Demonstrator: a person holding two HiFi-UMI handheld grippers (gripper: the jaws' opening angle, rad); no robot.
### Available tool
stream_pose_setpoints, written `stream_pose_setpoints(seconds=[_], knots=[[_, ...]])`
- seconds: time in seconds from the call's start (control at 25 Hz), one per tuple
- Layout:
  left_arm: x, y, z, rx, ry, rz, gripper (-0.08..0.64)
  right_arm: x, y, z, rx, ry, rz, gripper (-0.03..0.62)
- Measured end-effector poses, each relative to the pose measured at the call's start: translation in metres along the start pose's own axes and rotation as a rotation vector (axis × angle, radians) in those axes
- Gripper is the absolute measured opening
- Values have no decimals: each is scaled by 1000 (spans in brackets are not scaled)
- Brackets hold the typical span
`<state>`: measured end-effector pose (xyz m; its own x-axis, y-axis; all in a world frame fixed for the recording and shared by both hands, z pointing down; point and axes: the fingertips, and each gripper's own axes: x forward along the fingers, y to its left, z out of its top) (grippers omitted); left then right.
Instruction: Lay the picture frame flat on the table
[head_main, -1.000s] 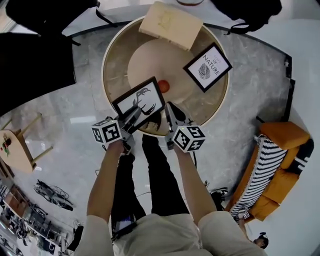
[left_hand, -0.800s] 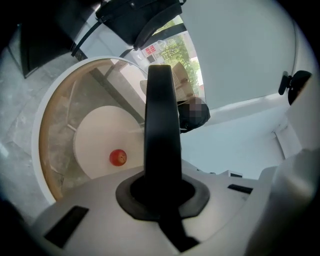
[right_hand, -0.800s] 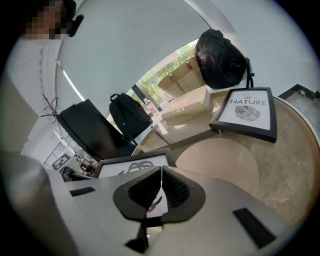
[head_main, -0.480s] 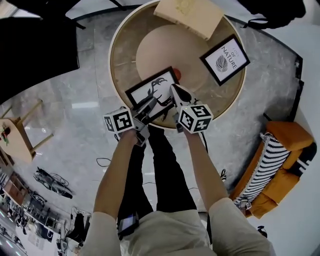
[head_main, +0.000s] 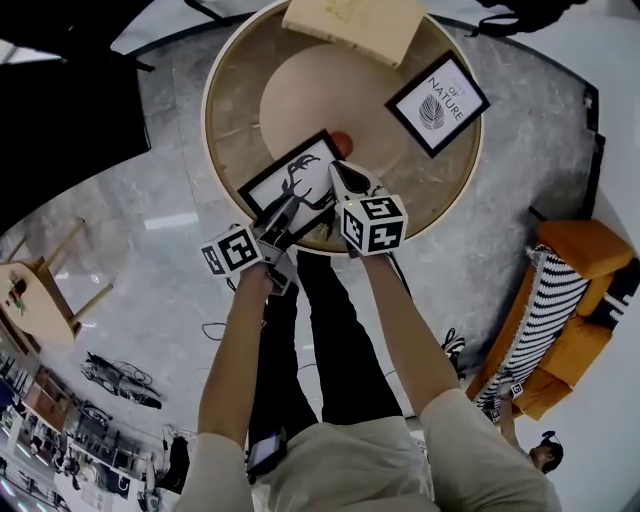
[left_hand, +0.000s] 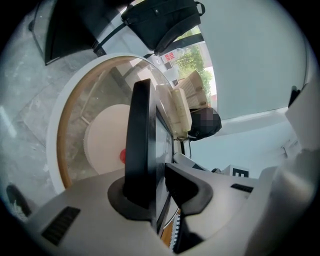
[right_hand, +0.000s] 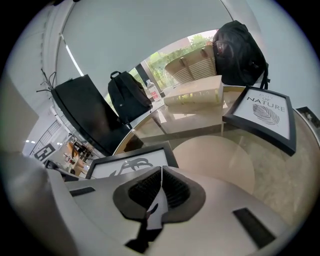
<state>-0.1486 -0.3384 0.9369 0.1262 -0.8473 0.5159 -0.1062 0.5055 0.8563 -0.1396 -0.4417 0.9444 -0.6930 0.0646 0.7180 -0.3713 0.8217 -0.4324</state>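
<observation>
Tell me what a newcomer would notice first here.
The black picture frame with a black-and-white drawing, at the near edge of the round glass table, sits between the jaws of the left gripper, which have just been opening. The right gripper, shut, is beside it; a second frame lies farther right.

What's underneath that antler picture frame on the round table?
Under the picture frame is the glass tabletop, with a pale round disc below the glass. A small red thing peeks out behind. Directly beneath is covered.
</observation>
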Motion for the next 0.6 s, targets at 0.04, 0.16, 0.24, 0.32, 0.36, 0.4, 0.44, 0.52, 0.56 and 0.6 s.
stream_pose_setpoints(seconds=[0.04,0.16,0.24,0.32,0.36,0.4,0.44,0.52,0.56,0.6], knots=[[-1,3,0,-6,-4,14,77,0,-2,0,-11,-4,-7,34],[-6,11,-1,-2,-2,57,101,-1,-5,0,-66,-11,-6,35],[-10,17,-1,20,17,98,118,-1,-4,-2,-81,-11,-3,34],[-16,23,-1,42,31,136,132,-1,-3,-3,-86,-12,-6,34],[-18,25,-1,46,31,150,135,-1,-2,-3,-90,-13,-10,34],[-22,27,0,45,25,163,135,-1,-2,-4,-93,-14,-14,34],[-25,30,1,40,12,176,135,-2,-2,-4,-95,-17,-19,34],[-33,35,5,18,-22,197,135,-3,-2,-3,-97,-26,-30,35],[-37,38,6,6,-35,203,135,-4,-2,-3,-102,-28,-34,34],[-41,40,5,-3,-43,206,135,-4,-1,-4,-111,-28,-37,34]])
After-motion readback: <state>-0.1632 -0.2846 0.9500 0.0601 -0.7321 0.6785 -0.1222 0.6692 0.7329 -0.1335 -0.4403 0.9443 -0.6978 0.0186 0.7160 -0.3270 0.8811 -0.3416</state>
